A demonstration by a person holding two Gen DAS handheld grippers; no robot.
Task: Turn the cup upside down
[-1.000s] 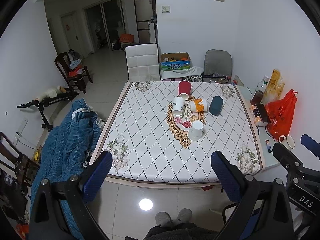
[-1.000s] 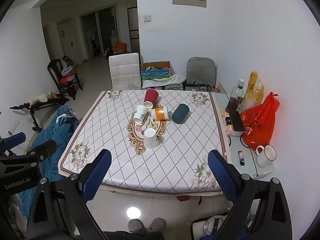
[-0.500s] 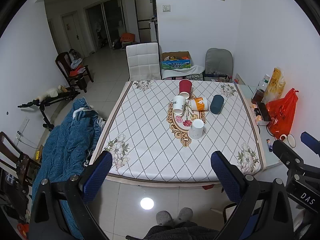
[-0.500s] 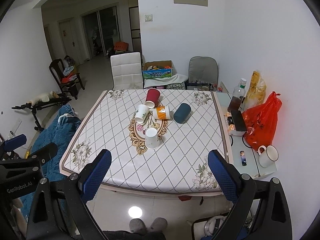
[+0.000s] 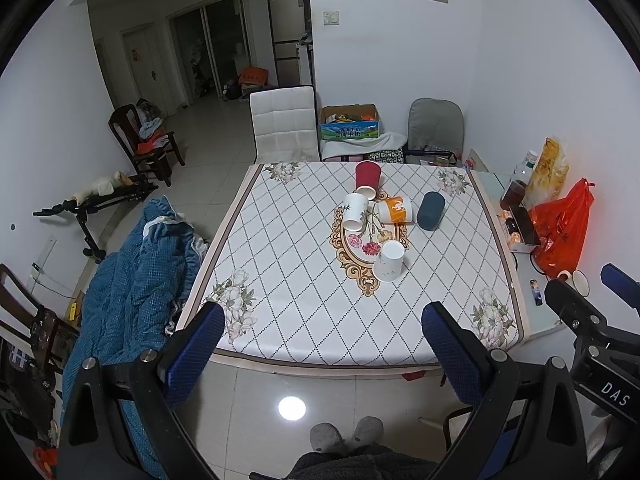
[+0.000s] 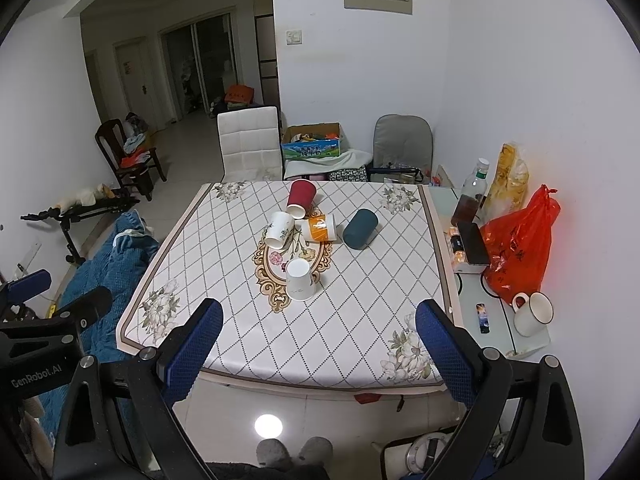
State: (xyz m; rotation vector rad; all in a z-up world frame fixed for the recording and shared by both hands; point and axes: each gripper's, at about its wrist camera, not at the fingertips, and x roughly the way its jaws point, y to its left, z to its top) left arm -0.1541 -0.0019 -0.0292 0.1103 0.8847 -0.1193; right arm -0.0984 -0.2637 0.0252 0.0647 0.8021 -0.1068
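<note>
Several paper cups sit mid-table. A white cup (image 5: 389,261) (image 6: 299,279) stands upside down nearest me. Behind it lie on their sides a floral white cup (image 5: 354,212) (image 6: 280,230), an orange cup (image 5: 396,209) (image 6: 320,229), a red cup (image 5: 367,179) (image 6: 300,199) and a dark teal cup (image 5: 431,211) (image 6: 360,228). My left gripper (image 5: 322,354) and right gripper (image 6: 318,350) are both open and empty, held off the table's near edge, far from the cups.
The table (image 5: 280,272) has a diamond-pattern cloth. A side shelf on the right holds a red bag (image 6: 516,240), a bottle (image 6: 470,196) and a white mug (image 6: 532,314). A blue blanket (image 5: 128,280) lies left. A white chair (image 5: 284,124) stands behind.
Both views have shifted slightly, so the table and cups sit a little differently in frame. The cups have not moved and both grippers stay open.
</note>
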